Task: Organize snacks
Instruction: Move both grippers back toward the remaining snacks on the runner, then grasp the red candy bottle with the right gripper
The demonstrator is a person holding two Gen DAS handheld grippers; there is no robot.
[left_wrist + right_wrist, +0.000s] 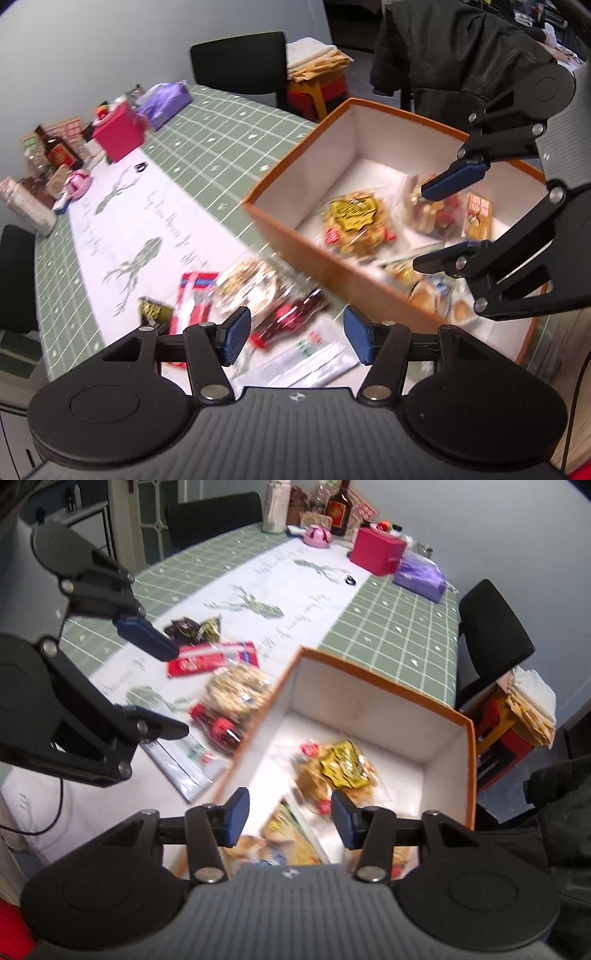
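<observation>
Right wrist view: both claws, left claw (295, 338) and right claw (288, 818), gape empty; next, grab the cola bottle (216, 725) for the orange box (471, 760).

Snacks partly boxed, partly loose on the table

The open box (373, 686) sat on the table (388, 627) near its front edge, holding a cookie packet (338, 771) toward the middle and further packets along its near wall. Just left of the box, on the table runner (291, 579), lay a small bottle (218, 725), a round wrapped snack (236, 690) behind it, a flat packet (212, 657) farther back, and a long flat sachet (184, 764) nearest the front edge. Along the far edge stood bottles, a cube-shaped box (376, 550) and a soft pack (419, 574) to its right.
</observation>
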